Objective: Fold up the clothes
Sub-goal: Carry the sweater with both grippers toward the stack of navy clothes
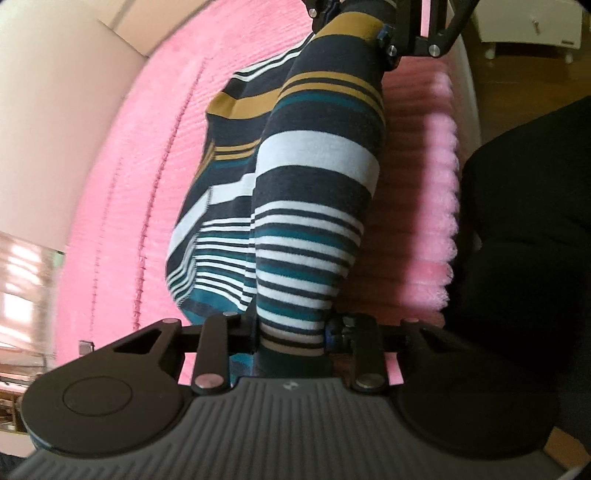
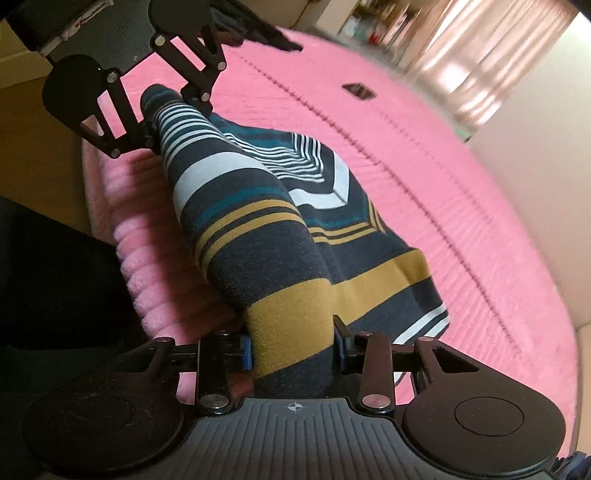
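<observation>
A striped garment [image 1: 317,162] in navy, white, teal and mustard is held taut as a raised fold between both grippers, and the rest of it lies on the pink bed cover [image 1: 129,184]. My left gripper [image 1: 291,339] is shut on its narrow-striped end. My right gripper [image 1: 384,33] grips the mustard end at the top of the left wrist view. In the right wrist view the right gripper [image 2: 293,350] is shut on the garment [image 2: 258,236] at a mustard band, and the left gripper [image 2: 155,107] holds the far end at upper left.
The pink ribbed cover [image 2: 443,147] stretches wide beyond the garment. A person's dark clothing [image 1: 524,229] stands at the bed's near edge. A white wheeled cabinet [image 1: 528,26] is on the wood floor. A small dark object [image 2: 358,90] and dark cloth [image 2: 273,37] lie farther off on the bed.
</observation>
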### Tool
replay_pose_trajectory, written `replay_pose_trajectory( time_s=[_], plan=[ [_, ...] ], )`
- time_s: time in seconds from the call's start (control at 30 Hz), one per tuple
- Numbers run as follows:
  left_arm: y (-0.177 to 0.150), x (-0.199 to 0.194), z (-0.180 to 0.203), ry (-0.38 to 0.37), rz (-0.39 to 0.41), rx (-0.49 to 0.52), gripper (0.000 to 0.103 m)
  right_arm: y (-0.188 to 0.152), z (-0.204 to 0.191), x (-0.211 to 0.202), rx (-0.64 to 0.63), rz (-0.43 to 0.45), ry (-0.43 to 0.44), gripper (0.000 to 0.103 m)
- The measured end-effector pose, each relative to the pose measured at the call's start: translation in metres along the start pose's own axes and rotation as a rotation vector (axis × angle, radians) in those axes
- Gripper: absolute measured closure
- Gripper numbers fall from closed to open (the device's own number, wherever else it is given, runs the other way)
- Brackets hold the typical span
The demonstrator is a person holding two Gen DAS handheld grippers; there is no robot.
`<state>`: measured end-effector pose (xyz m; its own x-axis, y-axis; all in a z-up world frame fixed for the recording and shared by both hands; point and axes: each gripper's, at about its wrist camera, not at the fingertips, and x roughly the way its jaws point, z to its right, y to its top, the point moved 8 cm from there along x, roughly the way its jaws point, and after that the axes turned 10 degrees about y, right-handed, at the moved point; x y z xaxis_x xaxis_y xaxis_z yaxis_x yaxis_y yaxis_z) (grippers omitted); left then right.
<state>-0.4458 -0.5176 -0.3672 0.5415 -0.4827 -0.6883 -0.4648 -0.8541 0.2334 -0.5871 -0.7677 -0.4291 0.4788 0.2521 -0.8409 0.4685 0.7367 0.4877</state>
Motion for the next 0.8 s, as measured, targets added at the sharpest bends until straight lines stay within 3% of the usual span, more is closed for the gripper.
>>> replay_pose_trajectory(
  time_s=[0.23,0.43,0.6,0.8],
  plan=[
    [0.039,-0.049,-0.081,-0.115,-0.020,0.018,0.078,0.047,0.043,-0.073,0.087,-0.131,0.139,0.068],
    [0.088,-0.085,-0.141,-0.191,0.046,0.039,0.078,0.061,0.073,-0.150,0.237,-0.192,0.166,0.069],
    [0.148,-0.100,-0.177,-0.208,0.187,0.112,0.078,0.053,0.102,-0.216,0.383,-0.206,0.054,0.069],
    [0.243,-0.112,-0.213,-0.165,0.426,0.253,0.078,0.023,0.130,-0.295,0.550,-0.212,-0.173,0.069]
  ],
)
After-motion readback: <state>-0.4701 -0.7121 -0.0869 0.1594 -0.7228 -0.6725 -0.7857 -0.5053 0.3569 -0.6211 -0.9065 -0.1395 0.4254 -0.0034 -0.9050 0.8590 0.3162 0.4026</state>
